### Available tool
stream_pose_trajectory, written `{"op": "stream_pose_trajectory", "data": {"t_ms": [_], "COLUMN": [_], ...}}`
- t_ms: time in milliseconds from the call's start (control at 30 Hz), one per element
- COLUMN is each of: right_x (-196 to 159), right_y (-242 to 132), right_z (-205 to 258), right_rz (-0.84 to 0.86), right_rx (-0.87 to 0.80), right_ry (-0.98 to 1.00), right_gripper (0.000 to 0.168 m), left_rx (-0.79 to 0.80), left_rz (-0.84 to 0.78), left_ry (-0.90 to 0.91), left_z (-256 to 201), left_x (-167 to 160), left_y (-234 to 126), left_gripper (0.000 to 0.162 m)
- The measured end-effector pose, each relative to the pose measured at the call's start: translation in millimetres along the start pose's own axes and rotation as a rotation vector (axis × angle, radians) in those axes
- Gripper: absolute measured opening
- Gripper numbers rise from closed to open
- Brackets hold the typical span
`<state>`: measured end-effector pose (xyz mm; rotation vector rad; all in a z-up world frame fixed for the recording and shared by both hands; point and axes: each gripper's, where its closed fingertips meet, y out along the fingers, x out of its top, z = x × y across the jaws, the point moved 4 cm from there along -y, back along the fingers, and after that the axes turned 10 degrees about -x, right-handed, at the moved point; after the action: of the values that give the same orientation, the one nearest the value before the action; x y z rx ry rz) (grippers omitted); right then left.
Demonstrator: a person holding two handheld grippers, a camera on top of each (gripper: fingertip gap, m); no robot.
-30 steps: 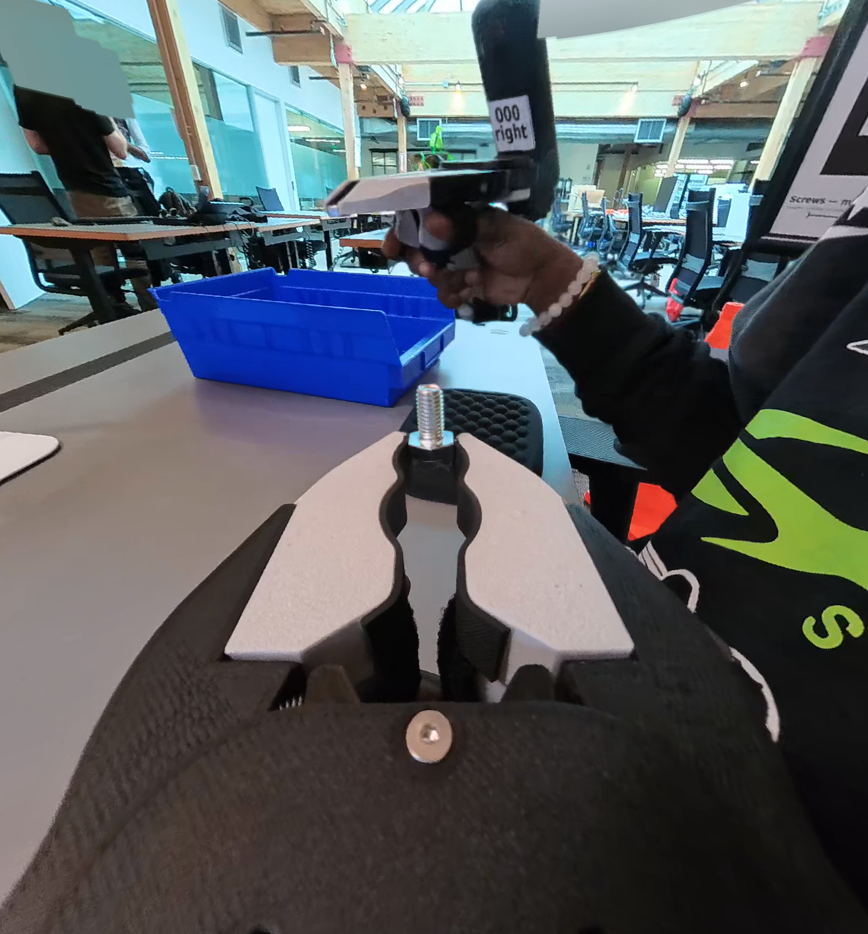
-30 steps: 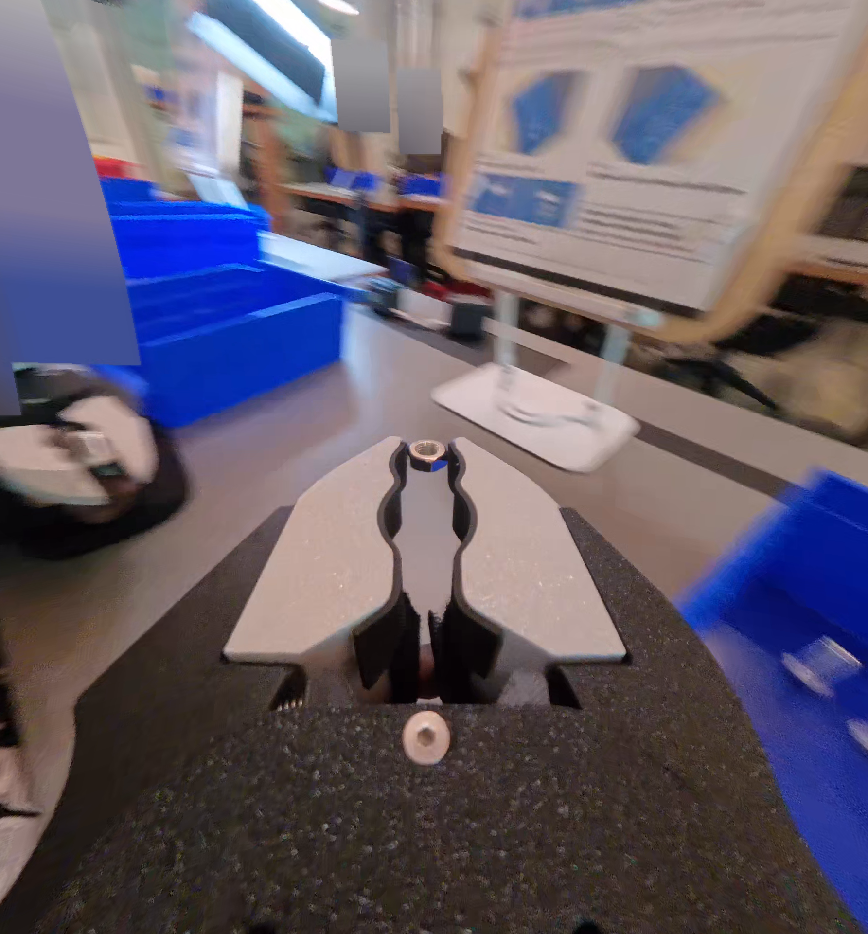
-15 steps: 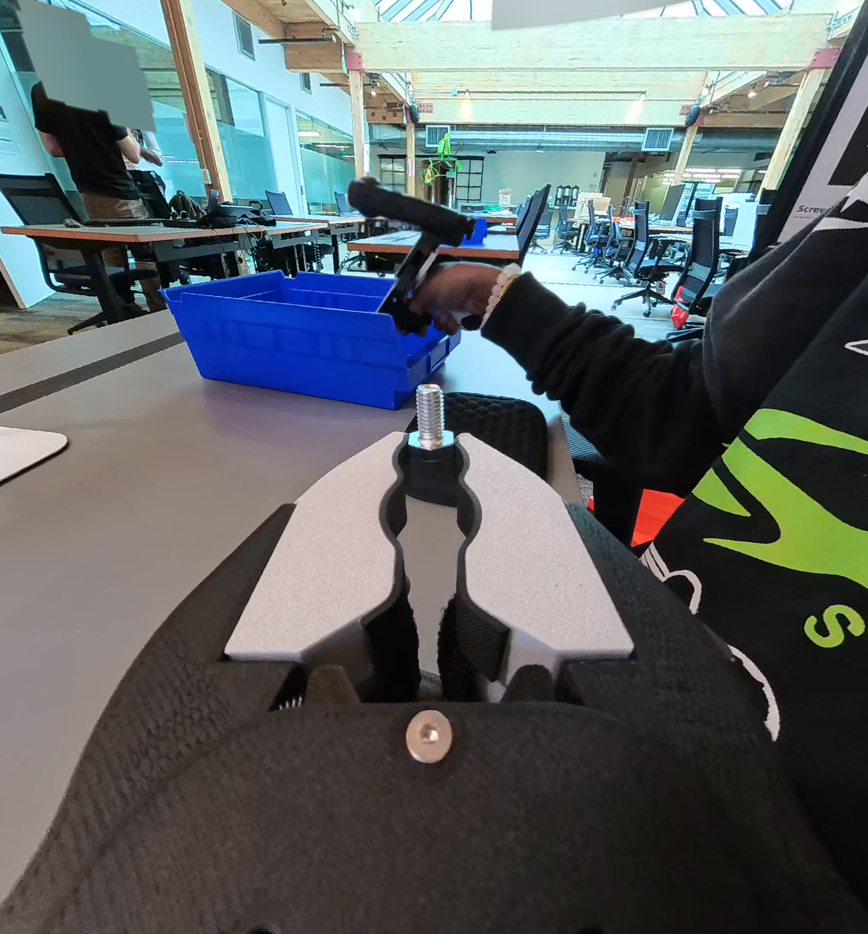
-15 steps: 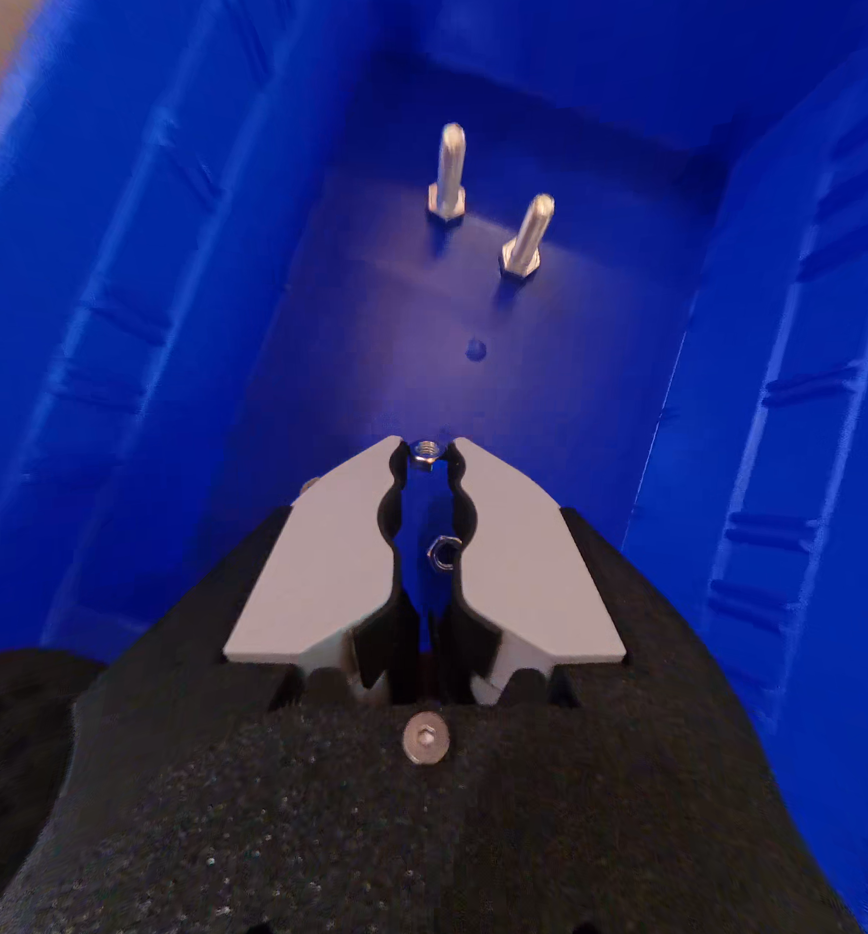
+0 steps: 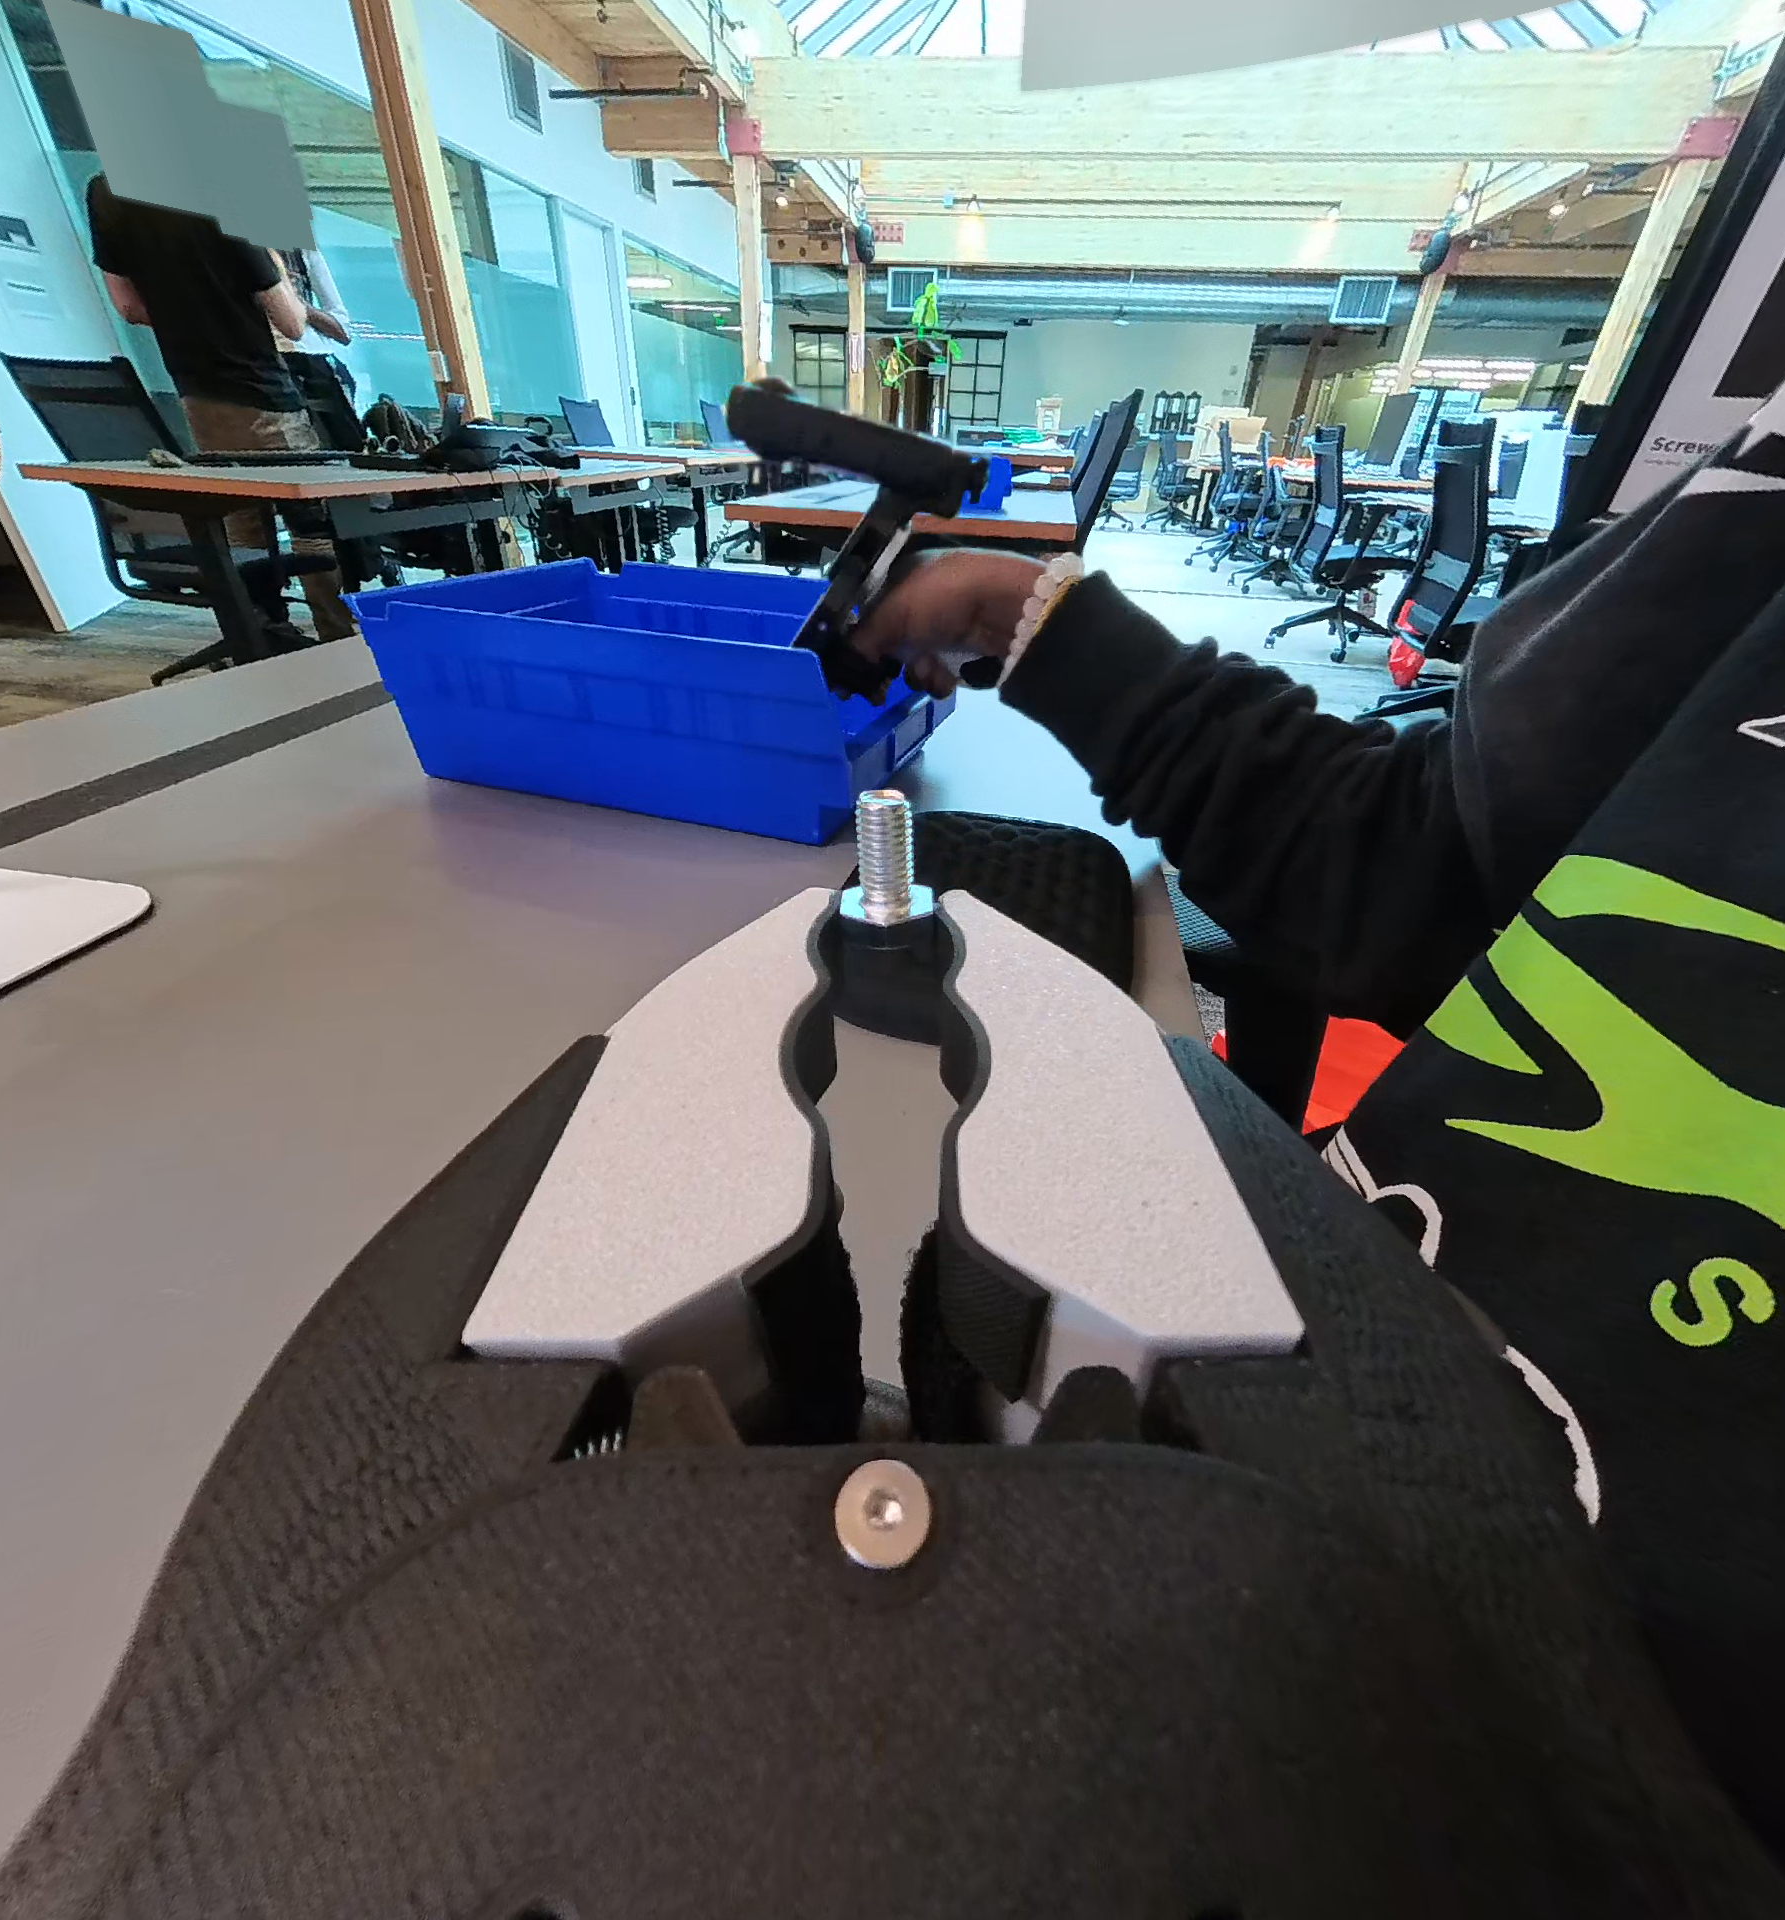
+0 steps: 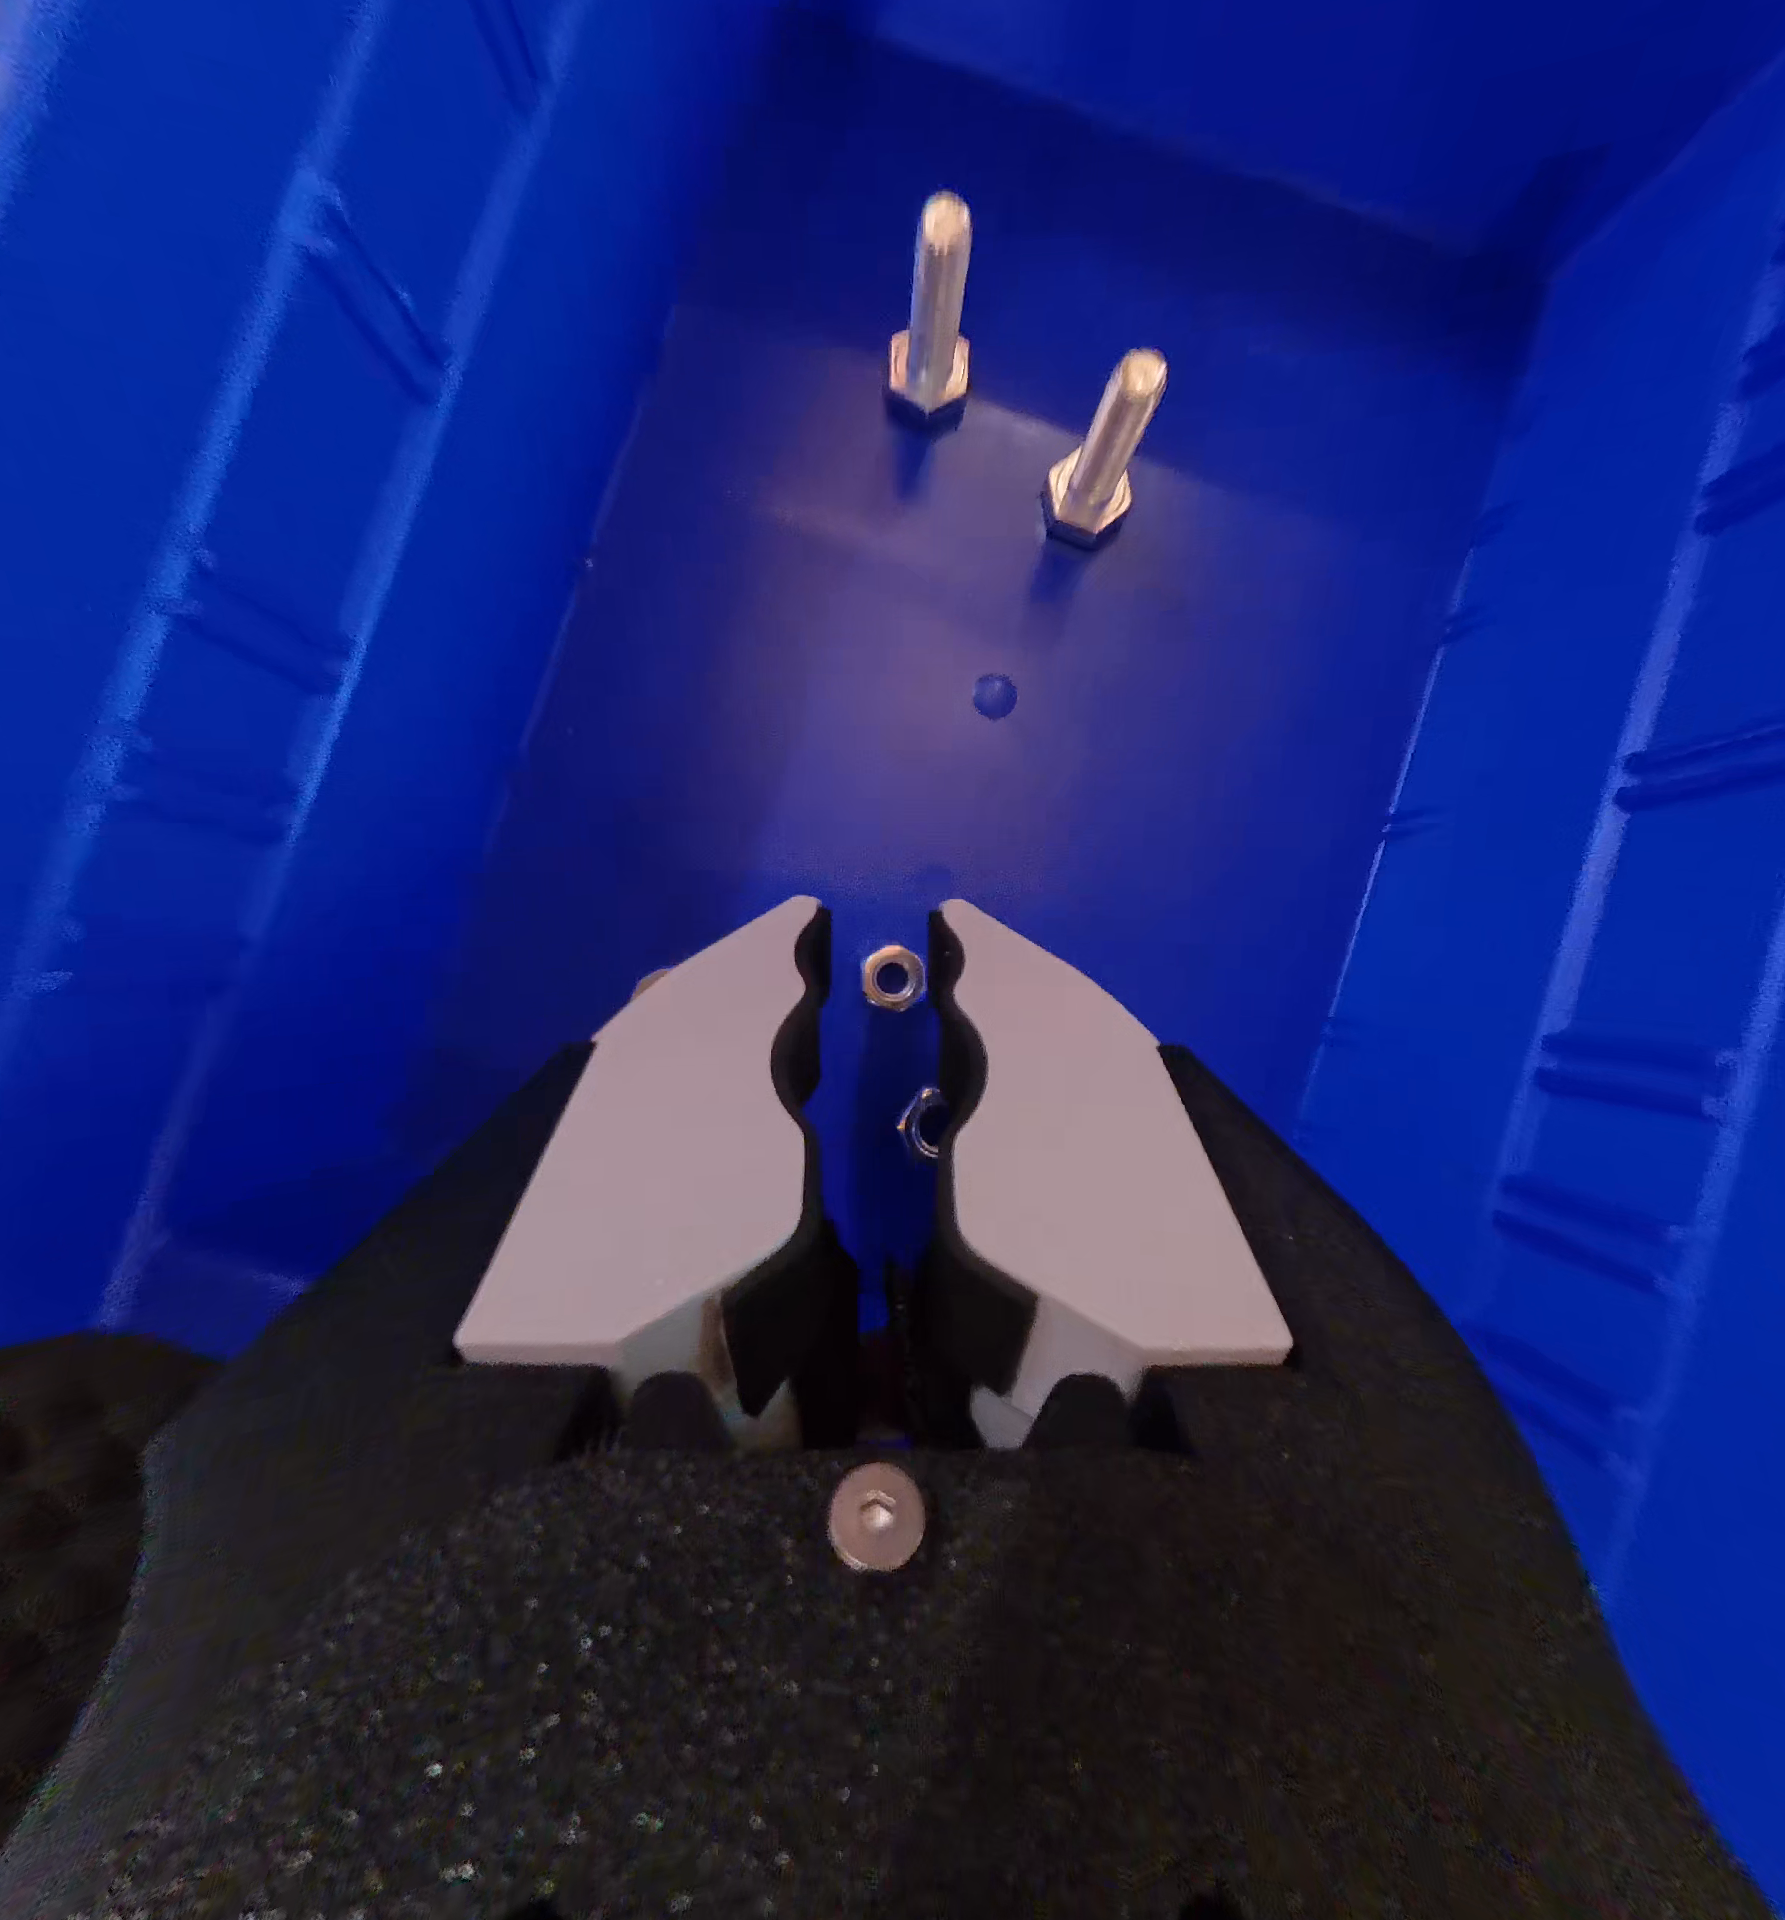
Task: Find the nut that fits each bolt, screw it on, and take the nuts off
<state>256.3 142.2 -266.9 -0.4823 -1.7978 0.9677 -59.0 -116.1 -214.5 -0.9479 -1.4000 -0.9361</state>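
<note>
Left wrist view shows the left gripper (image 5: 885,920) closed on the hex head of a bolt (image 5: 883,854), whose threaded shank stands upright out of the jaw tips, long axis vertical and free end up, above the grey table (image 5: 244,1039). Ahead of those jaws, the person's hand (image 5: 935,623) tilts the right gripper down into a blue bin (image 5: 597,696). Right wrist view looks into that bin, where the right gripper (image 6: 875,914) has its jaws a narrow gap apart and grips nothing. A small nut (image 6: 892,979) lies flat between the tips, hole up, seemingly clear of both pads, though the gap is too tight to be sure. A second nut (image 6: 919,1122) sits farther back in the jaw channel, half hidden by the right finger. Beyond the tips, two bolts (image 6: 926,312) stand on their heads, shanks up.
</note>
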Motion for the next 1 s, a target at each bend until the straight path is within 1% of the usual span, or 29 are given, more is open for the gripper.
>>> {"op": "stream_pose_trajectory", "data": {"t_ms": [67, 133, 167, 233, 267, 333, 400, 467, 533, 600, 700, 933, 1000], "right_x": [10.4, 29.0, 39.5, 53.7, 55.5, 49.4, 37.9, 25.1, 12.7, 4.6, 2.7, 2.3, 2.3], "right_y": [-13.7, -39.5, -57.9, -100.3, -121.3, -154.3, -173.5, -183.4, -187.6, -188.3, -189.8, -183.7, -183.1], "right_z": [4.3, 25.8, 45.1, 96.8, 125.8, 180.1, 225.0, 261.9, 290.3, 308.5, 319.7, 323.1, 322.1], "right_rz": [-0.091, -0.266, -0.379, -0.591, -0.670, -0.747, -0.762, -0.751, -0.724, -0.709, -0.700, -0.700, -0.708], "right_rx": [-0.014, 0.060, 0.143, 0.373, 0.505, 0.744, 0.913, 1.035, 1.120, 1.161, 1.199, 1.180, 1.177], "right_ry": [0.000, -0.010, -0.030, -0.109, -0.164, -0.273, -0.364, -0.438, -0.505, -0.551, -0.551, -0.570, -0.569], "right_gripper": [0.018, 0.018, 0.019, 0.019, 0.019, 0.019, 0.019, 0.019, 0.019, 0.019, 0.017, 0.008, 0.008], "left_rx": [0.002, 0.008, 0.011, 0.013, 0.013, 0.013, 0.015, 0.016, 0.015, 0.015, 0.015, 0.014, 0.015], "left_rz": [0.001, 0.000, -0.002, -0.003, -0.002, 0.001, 0.001, -0.001, -0.001, -0.001, 0.003, 0.005, 0.007], "left_ry": [0.000, -0.003, -0.006, -0.012, -0.013, -0.012, -0.007, -0.005, -0.007, -0.005, 0.000, 0.002, -0.001], "left_z": [0.2, 1.0, 1.4, 2.1, 2.3, 2.1, 1.7, 1.6, 1.6, 1.5, 1.1, 0.9, 1.2], "left_x": [-0.1, -0.1, 0.0, 0.0, -0.1, -0.4, -0.3, -0.2, -0.2, -0.2, -0.4, -0.5, -0.7], "left_y": [0.0, -0.1, -0.3, -0.5, -0.4, -0.3, -0.4, -0.5, -0.5, -0.5, -0.1, 0.1, 0.4], "left_gripper": [0.015, 0.015, 0.015, 0.015, 0.015, 0.015, 0.015, 0.015, 0.015, 0.015, 0.015, 0.015, 0.015]}}
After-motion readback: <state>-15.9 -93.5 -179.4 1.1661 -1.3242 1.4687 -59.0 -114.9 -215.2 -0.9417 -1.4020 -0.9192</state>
